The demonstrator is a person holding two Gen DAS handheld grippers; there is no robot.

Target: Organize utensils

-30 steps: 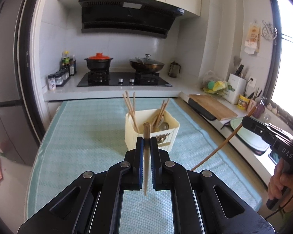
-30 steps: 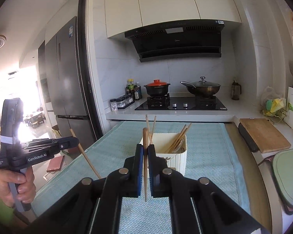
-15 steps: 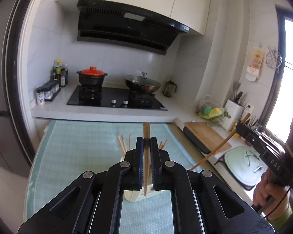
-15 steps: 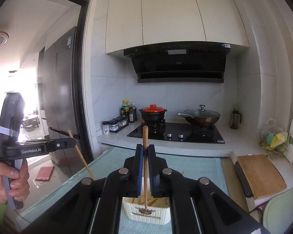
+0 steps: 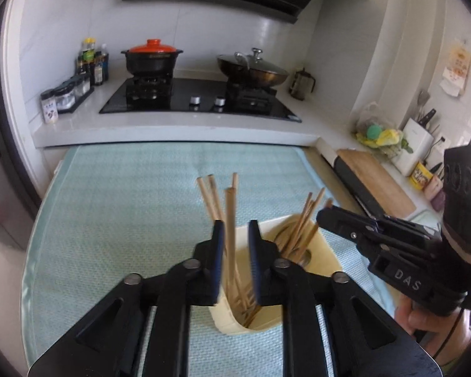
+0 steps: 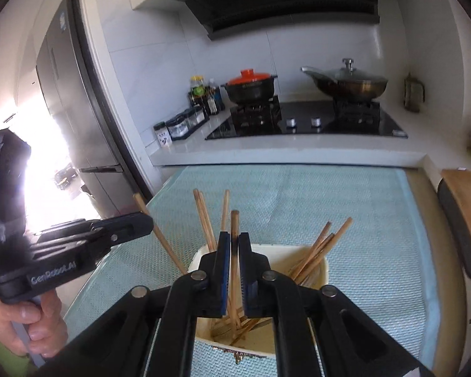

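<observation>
Both tongs hang over the cream utensil holder [image 5: 322, 253], which stands on the blue-green mat [image 5: 125, 194] covering the tabletop. The left tongs [image 5: 235, 229] are spread apart, with a chopstick [image 5: 230, 220] standing loose between the fingers, its lower end already down inside the holder; this one looks released. The right tongs [image 6: 234, 245] sit almost closed around a second chopstick [image 6: 234, 251] whose tip also reaches into the holder, though I cannot tell whether they are clamping it or have just let go.

The task seems nearly finished: no utensils lie loose on the mat in either view. What remains is letting the last stick go and drawing both tongs away.

One holder. About nine chopsticks show in all, counting these two; overlap and blur make the count uncertain.
</observation>
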